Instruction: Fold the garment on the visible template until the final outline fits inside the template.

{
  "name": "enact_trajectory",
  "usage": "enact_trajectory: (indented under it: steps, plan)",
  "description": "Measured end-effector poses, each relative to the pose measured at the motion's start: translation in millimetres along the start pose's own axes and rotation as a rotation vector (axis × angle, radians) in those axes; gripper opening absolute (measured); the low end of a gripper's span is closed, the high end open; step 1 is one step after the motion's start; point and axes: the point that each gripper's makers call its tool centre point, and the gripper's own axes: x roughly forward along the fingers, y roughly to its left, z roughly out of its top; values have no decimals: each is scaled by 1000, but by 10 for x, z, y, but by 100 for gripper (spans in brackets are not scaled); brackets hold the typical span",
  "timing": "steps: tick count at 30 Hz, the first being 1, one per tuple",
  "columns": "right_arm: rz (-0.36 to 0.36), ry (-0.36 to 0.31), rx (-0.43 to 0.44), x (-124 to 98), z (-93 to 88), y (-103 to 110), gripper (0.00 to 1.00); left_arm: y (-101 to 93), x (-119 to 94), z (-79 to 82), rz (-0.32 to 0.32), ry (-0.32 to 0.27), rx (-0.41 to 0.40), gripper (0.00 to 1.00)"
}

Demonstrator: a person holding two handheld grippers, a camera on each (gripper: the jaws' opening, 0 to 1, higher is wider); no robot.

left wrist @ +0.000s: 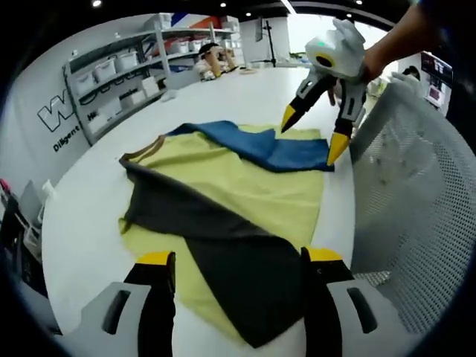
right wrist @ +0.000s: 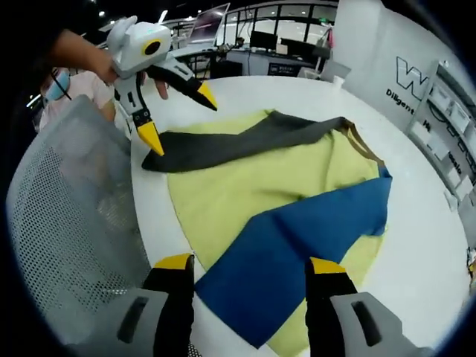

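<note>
— Fingers: our left gripper [right wrist: 175, 113] and right gripper [left wrist: 312, 134] both hang wide open, holding nothing.
— And the garment [left wrist: 223, 216] lies on the counter [left wrist: 82, 223], half folded.
— We risk dragging the blue flap [right wrist: 297, 253] crooked near that chair [left wrist: 416, 186].

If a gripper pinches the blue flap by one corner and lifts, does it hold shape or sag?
Likely sags: the blue flap lies flat with soft wrinkles, following the yellow cloth beneath. Probably light, since the thin layers show no bulk at the folds. It may drag the cloth beneath along; both grippers, left and right, are open.
</note>
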Motion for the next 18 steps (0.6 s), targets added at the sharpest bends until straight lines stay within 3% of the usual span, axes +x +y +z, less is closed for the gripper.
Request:
enact_trajectory:
  steps: [6,18]
  plan:
    - [40,20,-1,22,-58,113,49,-137,3,-83,-53,35,38,61]
    - [63,68,-17,-8,-156,134,40,-300,-31,-202,-131,85,59,48]
